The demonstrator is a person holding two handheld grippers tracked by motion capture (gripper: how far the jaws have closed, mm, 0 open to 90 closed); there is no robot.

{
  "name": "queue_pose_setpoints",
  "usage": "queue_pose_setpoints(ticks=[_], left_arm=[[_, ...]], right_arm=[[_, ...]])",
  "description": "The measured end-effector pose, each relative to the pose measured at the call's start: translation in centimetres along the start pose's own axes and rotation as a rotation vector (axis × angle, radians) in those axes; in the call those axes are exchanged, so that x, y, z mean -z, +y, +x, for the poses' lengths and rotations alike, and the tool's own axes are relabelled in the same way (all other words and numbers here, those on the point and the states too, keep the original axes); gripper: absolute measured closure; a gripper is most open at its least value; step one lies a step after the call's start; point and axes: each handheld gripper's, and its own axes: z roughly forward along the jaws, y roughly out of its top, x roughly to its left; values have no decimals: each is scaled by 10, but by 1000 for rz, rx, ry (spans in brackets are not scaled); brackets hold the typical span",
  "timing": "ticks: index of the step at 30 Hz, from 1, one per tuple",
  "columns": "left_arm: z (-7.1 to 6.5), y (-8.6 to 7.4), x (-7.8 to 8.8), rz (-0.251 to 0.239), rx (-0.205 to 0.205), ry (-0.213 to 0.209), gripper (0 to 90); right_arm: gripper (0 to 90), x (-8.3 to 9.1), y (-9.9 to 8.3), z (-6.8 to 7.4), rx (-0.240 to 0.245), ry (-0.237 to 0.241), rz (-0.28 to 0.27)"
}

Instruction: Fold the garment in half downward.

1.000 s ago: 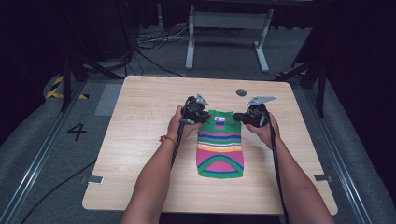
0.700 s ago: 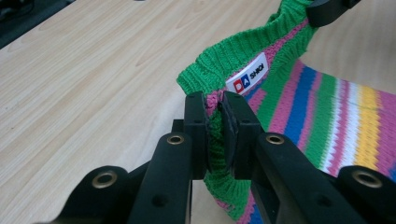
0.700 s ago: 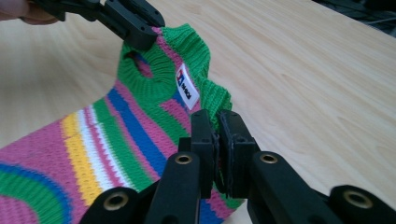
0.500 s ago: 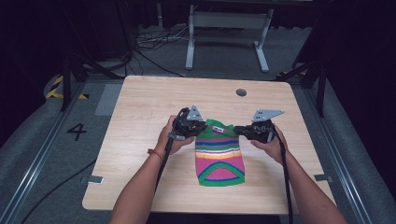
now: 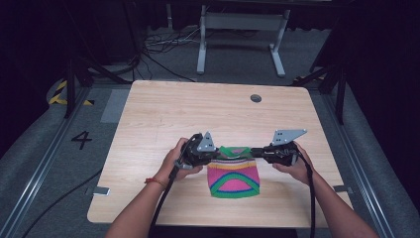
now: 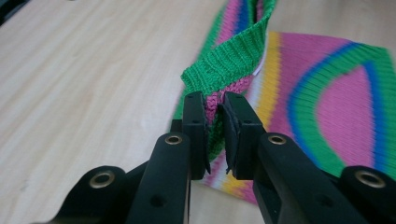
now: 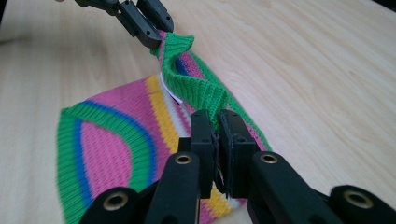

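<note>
The striped knitted cloth (image 5: 234, 177) lies on the wooden surface (image 5: 163, 114). The left gripper (image 6: 215, 108) and the right gripper (image 7: 216, 122) each pinch its raised green edge between their fingers.

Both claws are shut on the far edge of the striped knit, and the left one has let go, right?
No. The left claw has not let go: the left gripper view shows it clamped on the striped knit, as the right claw is.
</note>
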Motion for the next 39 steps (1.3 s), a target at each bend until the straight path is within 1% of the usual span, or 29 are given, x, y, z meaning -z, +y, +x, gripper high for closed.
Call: queue_pose_setpoints(ticks=[1, 2, 3, 5, 6, 7, 8, 10, 12, 15, 16, 17, 18, 19, 21, 22, 26, 29, 30, 31, 32, 34, 35, 36, 38, 39], left_arm=[[-5, -1, 0, 7, -5, -13, 799], [-5, -1, 0, 7, -5, -13, 799], [-16, -3, 1, 31, -35, -18, 800], [-25, -6, 0, 44, -50, -33, 800], [-25, -6, 0, 44, -50, -33, 801], [-30, -7, 1, 46, -51, -33, 801], [-34, -9, 1, 50, -62, -31, 805], [-42, -13, 0, 63, -63, -50, 813], [-52, -19, -2, 84, -71, -84, 821], [-61, -24, -4, 108, -75, -101, 851], [-62, -25, -5, 114, -75, -104, 858], [-64, -26, -6, 120, -83, -110, 858], [-65, -27, -7, 130, -87, -107, 860], [-65, -28, -8, 129, -79, -96, 860], [-63, -30, -9, 126, -59, -100, 856], [-62, -31, -9, 130, -64, -101, 855], [-59, -33, -12, 113, -55, -111, 857], [-56, -31, -15, 112, -53, -91, 860], [-55, -30, -17, 112, -47, -83, 863], [-55, -30, -17, 112, -47, -83, 867], [-50, -28, -20, 113, -39, -78, 869], [-44, -26, -23, 125, -33, -62, 874], [-44, -26, -23, 125, -33, -62, 879], [-39, -24, -27, 122, -13, -48, 884], [-35, -24, -30, 109, -3, -48, 891], [-33, -25, -31, 95, 0, -48, 893]], right_arm=[[853, 2, -1, 4, 10, 10, 9], [853, 2, -1, 4, 10, 10, 9], [852, 4, -2, 12, 32, 27, 27], [852, 5, -3, 18, 54, 42, 46], [852, 5, -3, 18, 54, 42, 46], [851, 6, -5, 23, 63, 55, 56], [850, 5, -7, 26, 66, 65, 64], [849, 3, -12, 32, 86, 81, 89], [849, 0, -20, 39, 101, 99, 129], [846, -1, -29, 44, 102, 120, 159], [844, -1, -31, 46, 100, 125, 163], [842, -1, -32, 47, 102, 127, 166], [838, 0, -34, 48, 98, 133, 162], [834, 0, -36, 49, 96, 136, 165], [825, -1, -40, 53, 98, 139, 173], [819, -2, -42, 54, 101, 145, 177], [809, -4, -49, 55, 101, 141, 195], [817, -4, -51, 51, 84, 118, 188], [819, -5, -51, 48, 81, 104, 184], [819, -5, -51, 48, 81, 104, 184], [820, -8, -52, 44, 67, 91, 183], [818, -9, -51, 41, 62, 67, 179], [818, -9, -51, 41, 62, 67, 179], [813, -11, -50, 38, 64, 40, 182], [817, -13, -49, 34, 72, 18, 180], [818, -14, -48, 31, 66, -1, 183]])
